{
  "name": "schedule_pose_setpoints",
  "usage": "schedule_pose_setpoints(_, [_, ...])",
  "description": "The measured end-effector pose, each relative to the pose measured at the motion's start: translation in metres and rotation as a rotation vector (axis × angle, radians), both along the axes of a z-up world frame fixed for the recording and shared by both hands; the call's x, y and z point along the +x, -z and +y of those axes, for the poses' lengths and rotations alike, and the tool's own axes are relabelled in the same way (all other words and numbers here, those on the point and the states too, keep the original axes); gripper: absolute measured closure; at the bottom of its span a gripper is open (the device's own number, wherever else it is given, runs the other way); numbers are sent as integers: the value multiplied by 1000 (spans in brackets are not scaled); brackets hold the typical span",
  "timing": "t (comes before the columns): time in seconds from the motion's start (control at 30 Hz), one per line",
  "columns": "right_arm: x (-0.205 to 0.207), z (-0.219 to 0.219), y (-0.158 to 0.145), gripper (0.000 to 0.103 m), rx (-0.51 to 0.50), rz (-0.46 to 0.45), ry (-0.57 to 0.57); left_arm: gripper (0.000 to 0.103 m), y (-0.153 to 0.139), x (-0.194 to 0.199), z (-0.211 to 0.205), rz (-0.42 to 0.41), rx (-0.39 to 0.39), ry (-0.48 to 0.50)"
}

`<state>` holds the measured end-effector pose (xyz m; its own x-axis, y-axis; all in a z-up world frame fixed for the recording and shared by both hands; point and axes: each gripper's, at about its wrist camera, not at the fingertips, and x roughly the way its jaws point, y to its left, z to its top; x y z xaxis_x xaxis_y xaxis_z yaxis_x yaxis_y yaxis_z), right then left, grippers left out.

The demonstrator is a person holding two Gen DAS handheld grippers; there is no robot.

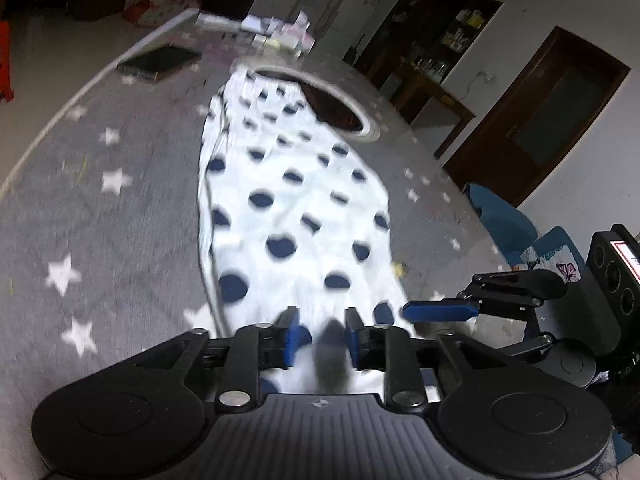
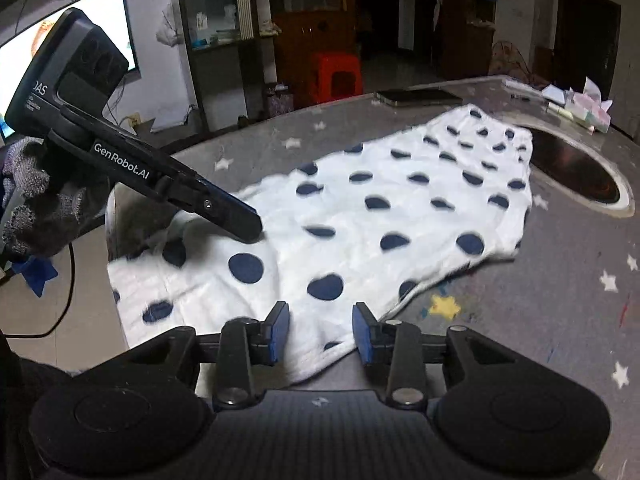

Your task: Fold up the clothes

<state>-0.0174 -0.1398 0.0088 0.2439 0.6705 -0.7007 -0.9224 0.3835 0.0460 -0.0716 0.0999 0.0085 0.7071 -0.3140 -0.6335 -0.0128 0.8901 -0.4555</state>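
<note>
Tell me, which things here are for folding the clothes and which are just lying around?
For the job:
- spotted white cloth
- left gripper
- right gripper
- star-patterned table it lies on

Just lying about:
- dark phone
- paper clutter at the far edge
- red stool
- lit screen

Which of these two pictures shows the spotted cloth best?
The right wrist view: the spotted cloth lies sharp and nearly whole across the table. The left wrist view shows it lengthwise, blurred, its near end hidden behind the gripper.
</note>
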Motion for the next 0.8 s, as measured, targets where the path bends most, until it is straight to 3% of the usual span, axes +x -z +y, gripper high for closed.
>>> schedule_pose_setpoints(0.2, [21,17,2,68,57,-8,39,68,4,23,9,-10,15,-50])
schedule_pose_setpoints(0.4, [28,17,19,68,28,-25,54,72,19,22,20,9,28,-72])
schedule_pose_setpoints(0.63, [33,11,11,66,11,-5,61,70,9,33,23,5,33,-75])
schedule_pose_setpoints(0.8, [56,18,5,66,42,-38,109,70,7,54,23,1,56,-85])
